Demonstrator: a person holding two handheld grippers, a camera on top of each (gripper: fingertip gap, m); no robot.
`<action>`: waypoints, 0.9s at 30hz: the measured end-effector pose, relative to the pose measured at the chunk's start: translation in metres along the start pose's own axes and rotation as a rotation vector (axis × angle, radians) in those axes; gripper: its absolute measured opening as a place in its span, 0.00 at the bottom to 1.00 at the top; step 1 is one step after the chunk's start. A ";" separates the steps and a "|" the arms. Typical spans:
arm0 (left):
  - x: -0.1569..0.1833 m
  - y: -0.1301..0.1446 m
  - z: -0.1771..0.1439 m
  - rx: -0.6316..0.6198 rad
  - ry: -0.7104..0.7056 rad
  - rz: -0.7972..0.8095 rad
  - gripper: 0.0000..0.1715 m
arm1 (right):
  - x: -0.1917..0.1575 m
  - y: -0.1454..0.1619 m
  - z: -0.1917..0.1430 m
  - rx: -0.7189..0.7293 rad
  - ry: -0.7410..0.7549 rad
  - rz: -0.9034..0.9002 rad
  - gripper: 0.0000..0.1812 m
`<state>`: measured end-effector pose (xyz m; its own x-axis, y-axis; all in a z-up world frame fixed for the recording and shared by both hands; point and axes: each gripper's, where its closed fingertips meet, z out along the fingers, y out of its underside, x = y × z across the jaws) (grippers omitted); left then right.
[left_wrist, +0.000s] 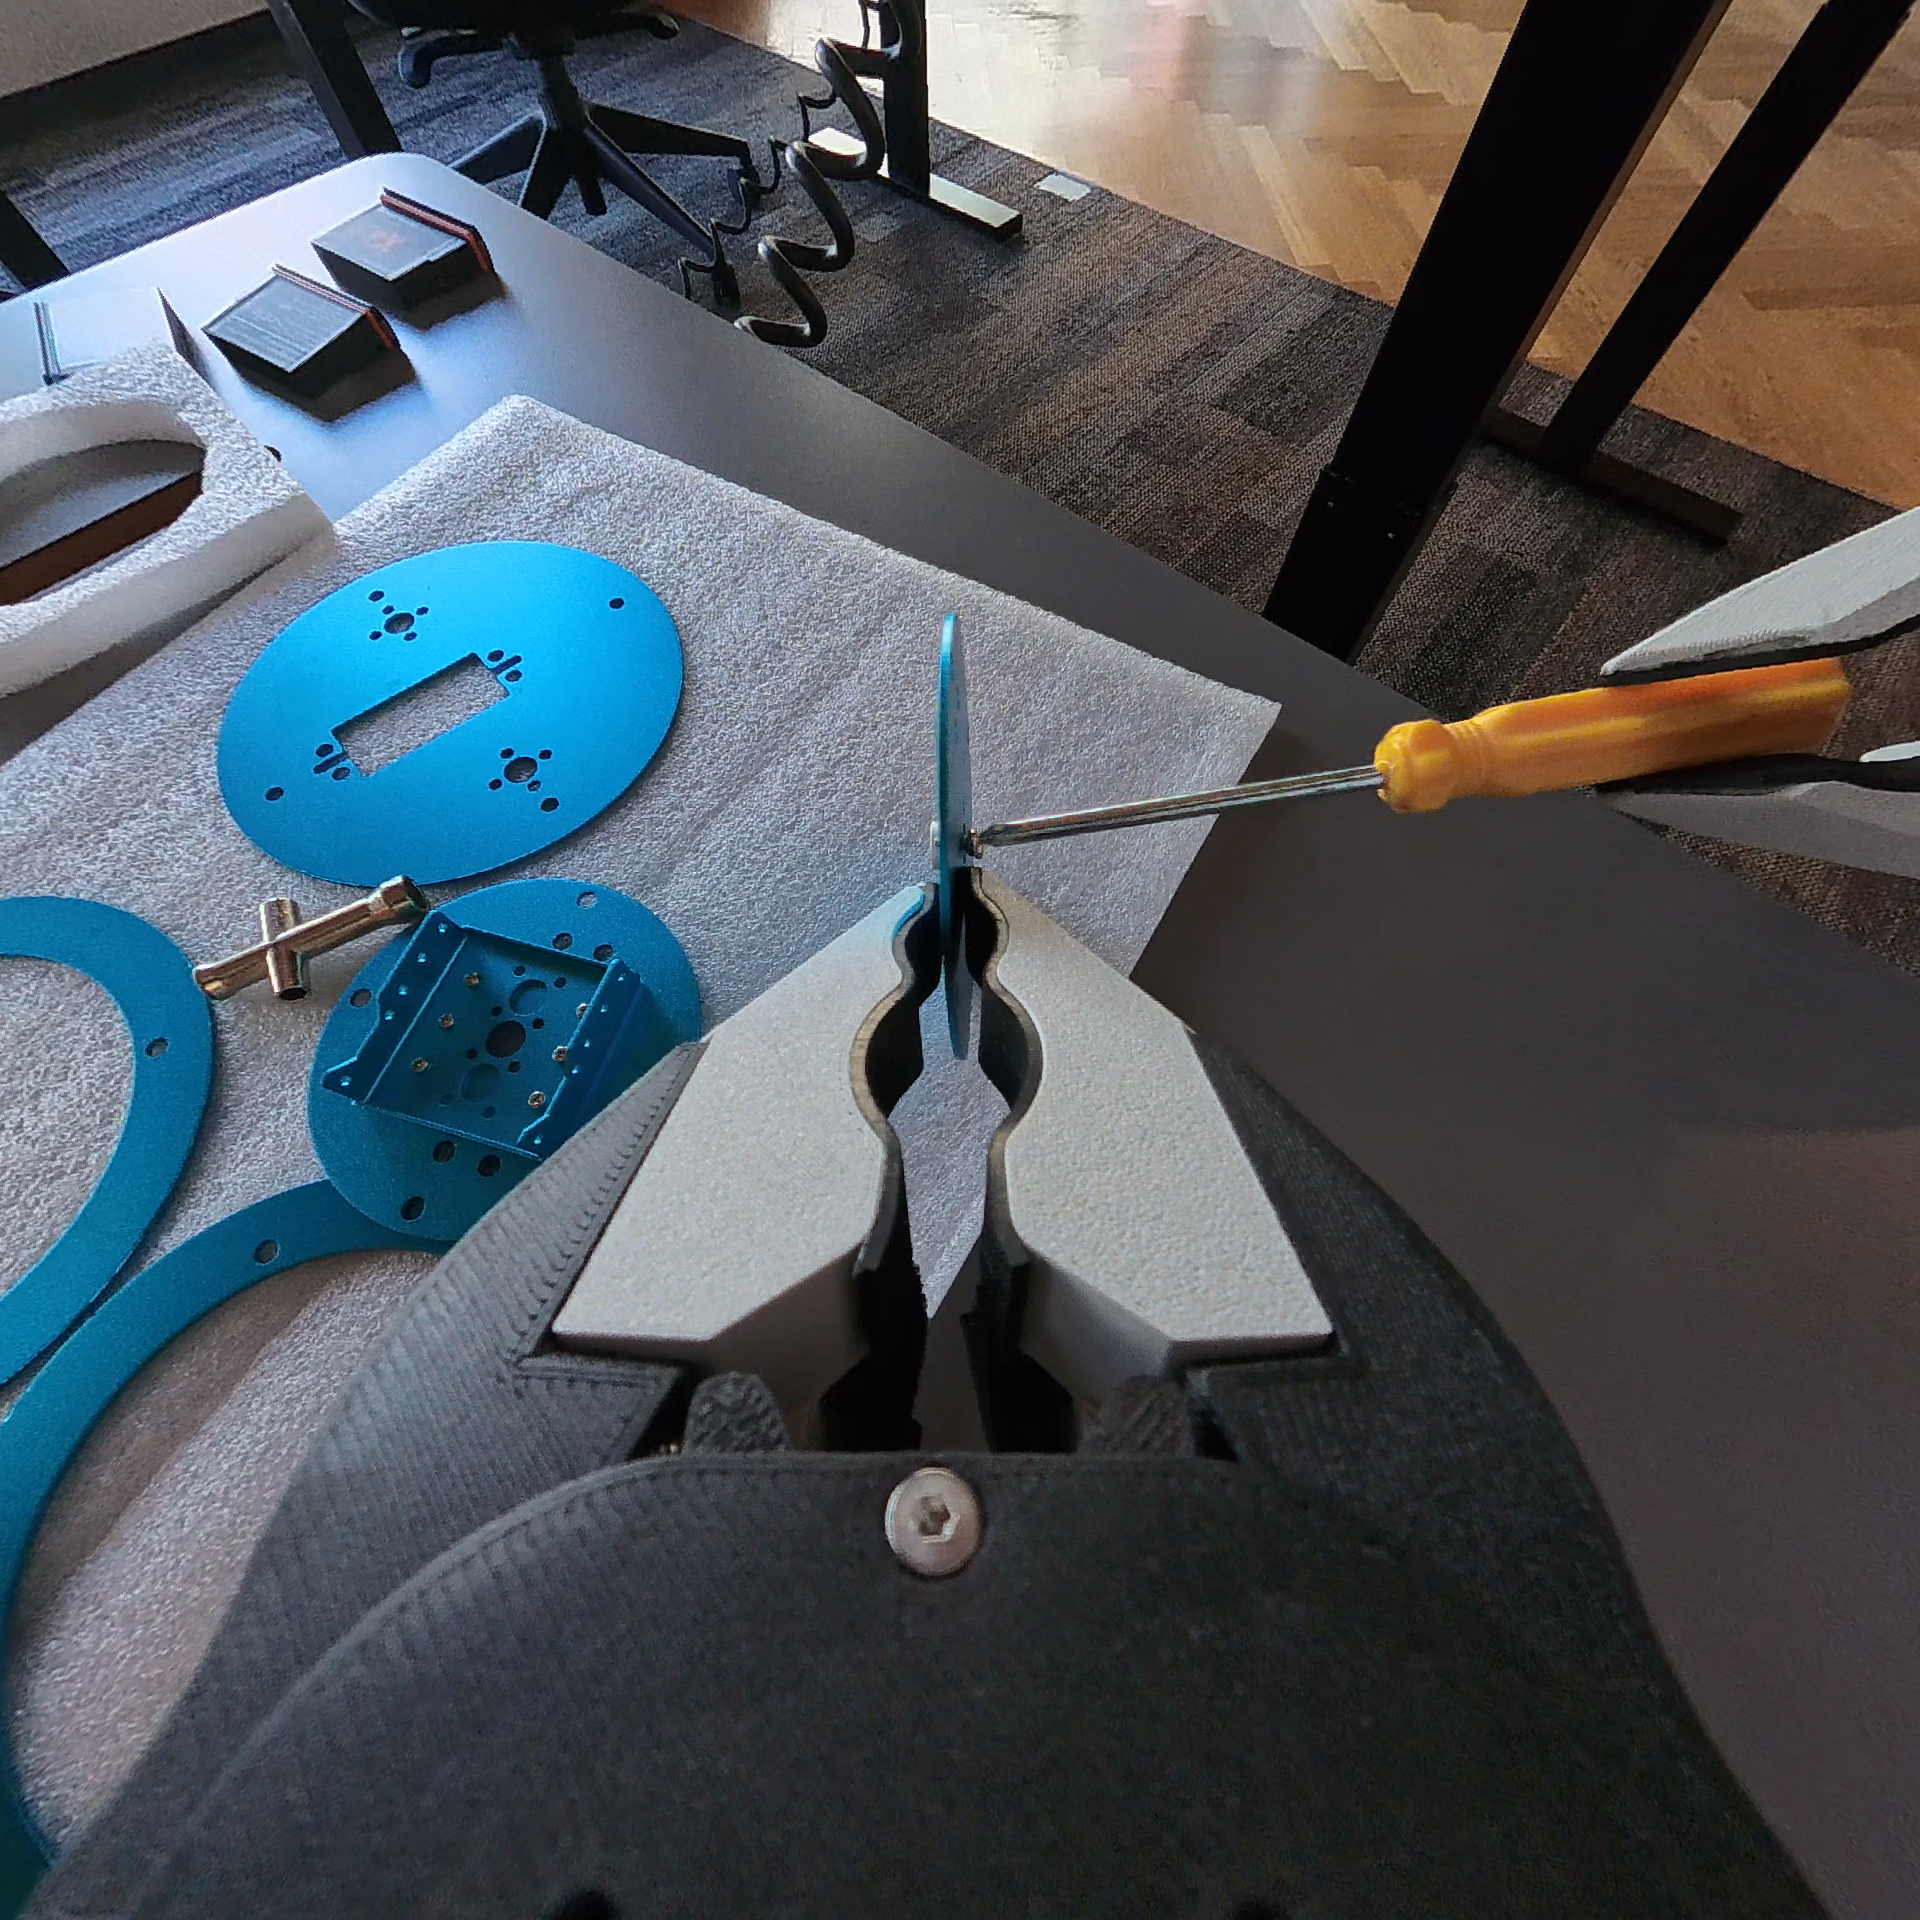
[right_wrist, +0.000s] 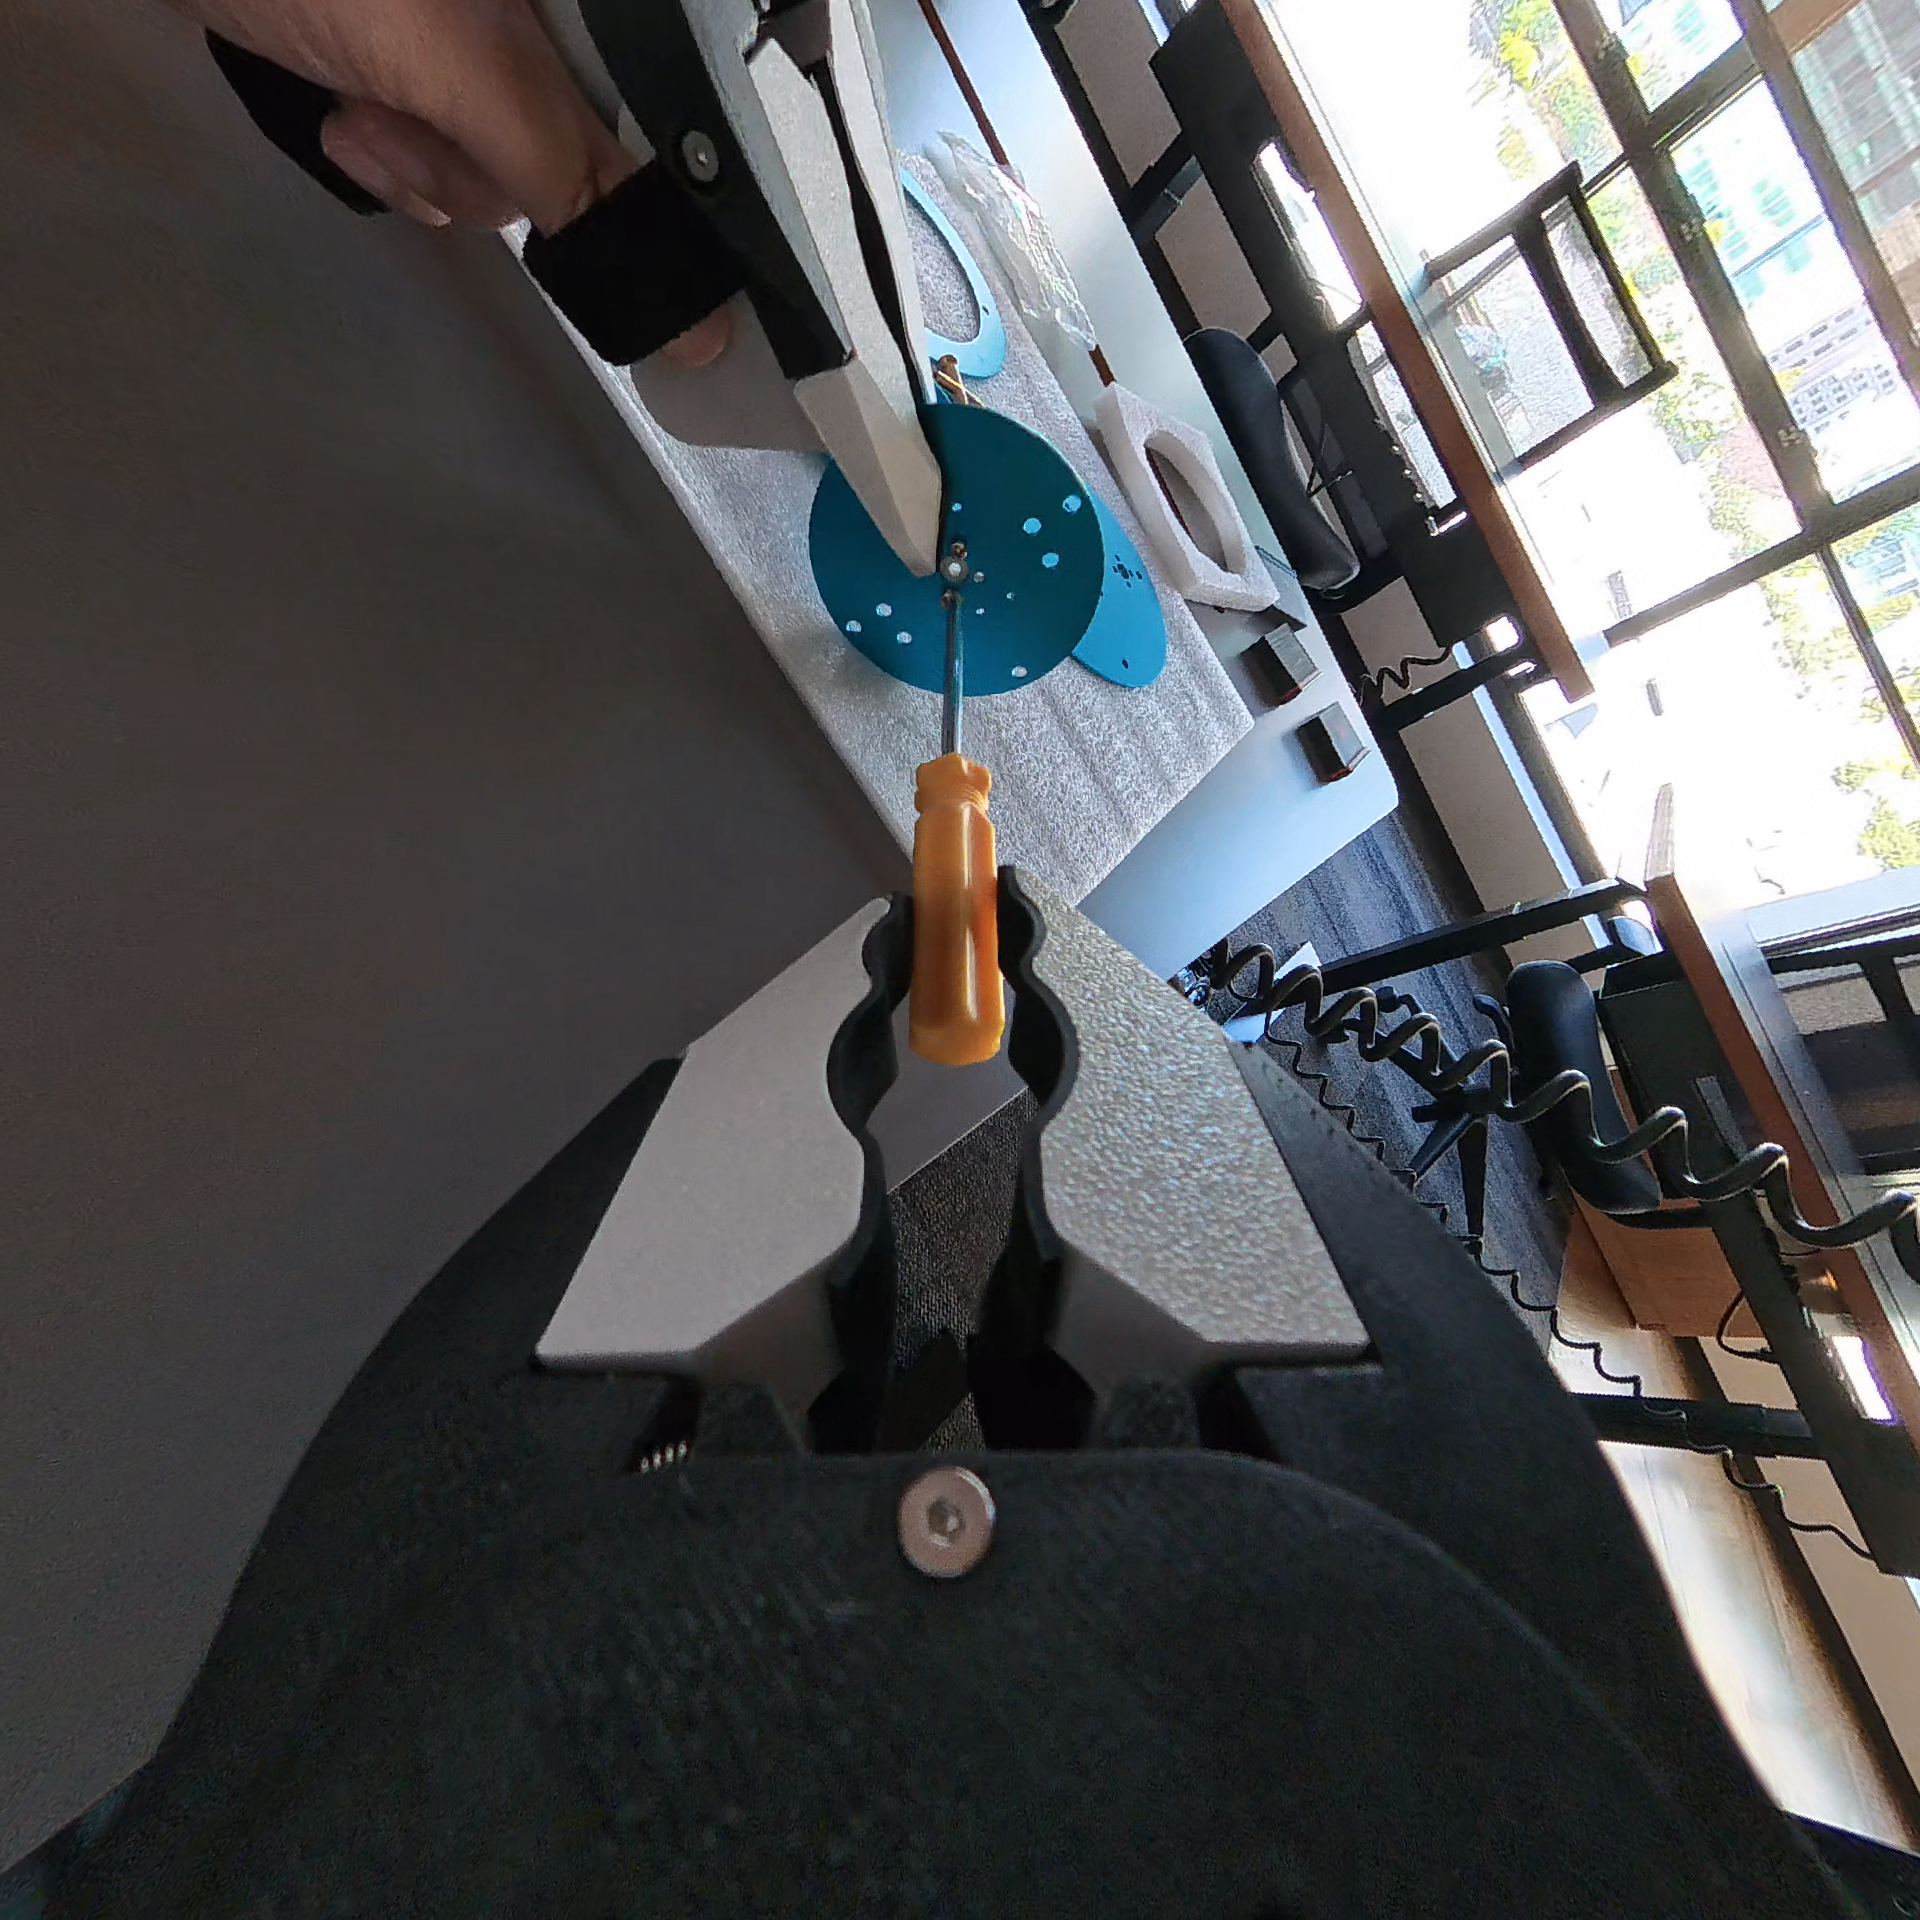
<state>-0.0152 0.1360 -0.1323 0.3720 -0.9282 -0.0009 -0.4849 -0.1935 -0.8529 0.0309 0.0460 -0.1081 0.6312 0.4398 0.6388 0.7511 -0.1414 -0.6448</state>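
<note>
blue perforated disc (right_wrist: 997, 592), edge-on, orange screwdriver (right_wrist: 956, 925)

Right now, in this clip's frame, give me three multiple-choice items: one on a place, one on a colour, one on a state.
1. Where is the screwdriver tip?
A. against a screw on the held blue disc
B. lying on the foam sheet
C. inside a black box

2. What colour is the screwdriver handle?
A. red
B. orange
C. green

3. How is the left gripper?
A. open, empty
B. shut on the blue disc, held on edge
C. resting on the cross wrench

Answers: 1 A, the shaft ends at the disc's screw; 2 B, orange between the right gripper jaws; 3 B, jaws pinch the disc's rim.
</note>
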 end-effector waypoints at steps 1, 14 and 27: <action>0.000 0.000 0.000 0.000 -0.001 0.001 0.01 | 0.001 0.001 0.000 -0.004 0.004 -0.006 0.08; 0.001 0.000 0.000 0.001 0.001 0.004 0.01 | -0.001 0.001 -0.001 -0.007 -0.001 -0.018 0.08; 0.001 0.000 0.000 -0.011 -0.002 0.002 0.01 | 0.002 -0.004 -0.001 -0.056 0.197 -0.723 0.08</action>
<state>-0.0145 0.1353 -0.1322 0.3727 -0.9279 -0.0033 -0.4943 -0.1955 -0.8470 0.0293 0.0462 -0.1036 -0.0045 0.2746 0.9616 0.9970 0.0751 -0.0168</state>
